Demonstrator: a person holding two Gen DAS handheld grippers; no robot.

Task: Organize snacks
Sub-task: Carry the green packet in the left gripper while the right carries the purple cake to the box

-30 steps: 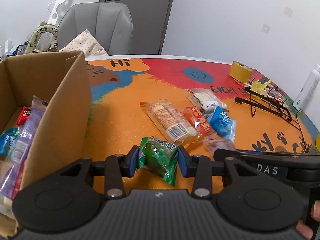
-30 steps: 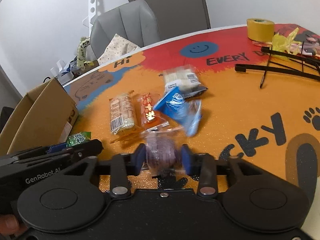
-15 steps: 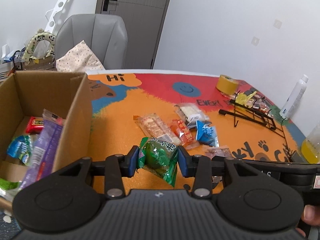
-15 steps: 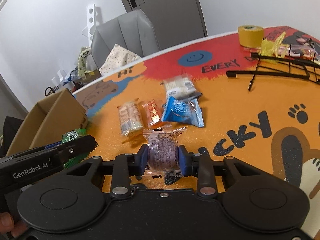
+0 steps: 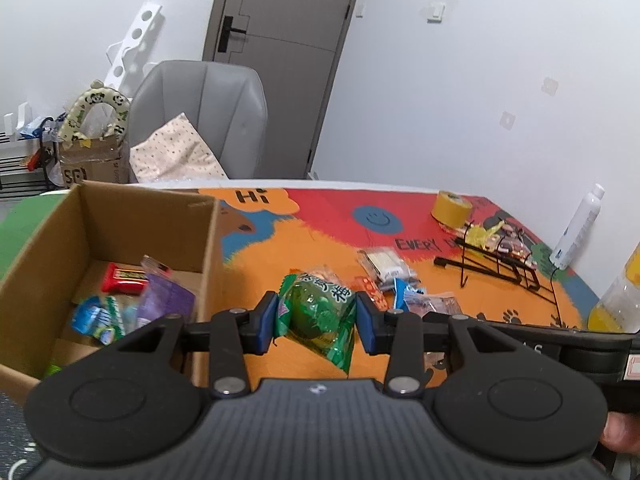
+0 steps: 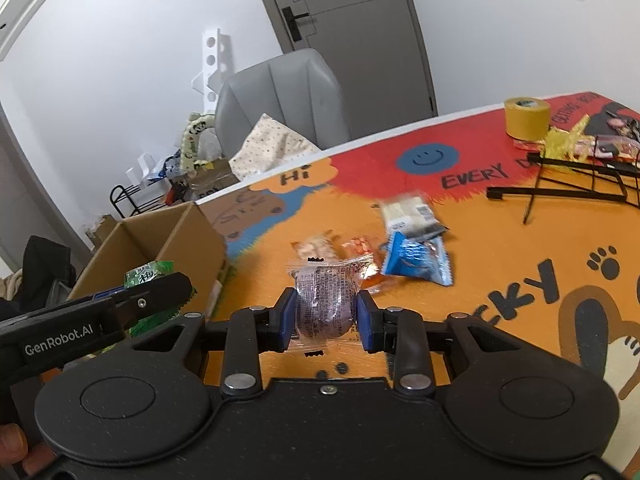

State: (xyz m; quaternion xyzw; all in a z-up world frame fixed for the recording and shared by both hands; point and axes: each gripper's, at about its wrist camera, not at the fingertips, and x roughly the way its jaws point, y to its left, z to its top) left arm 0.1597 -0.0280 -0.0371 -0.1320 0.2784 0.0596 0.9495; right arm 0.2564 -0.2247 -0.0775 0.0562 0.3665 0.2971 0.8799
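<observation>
Left wrist view: left claw [image 5: 316, 318] pinches a green snack packet [image 5: 320, 314] at frame centre, clear of the worktop [image 5: 312, 240]; cardboard box [image 5: 208, 240] at left holds several snacks. Right wrist view: right claw [image 6: 325, 316] pinches a purple wrapped snack [image 6: 324, 304] at centre; blue packet [image 6: 416, 260] and other snacks lie on the worktop above it.

White walls and a grey door [image 5: 280, 64] rise far beyond the tongs; a grey chair [image 5: 204, 116] stands at the table's far edge.
</observation>
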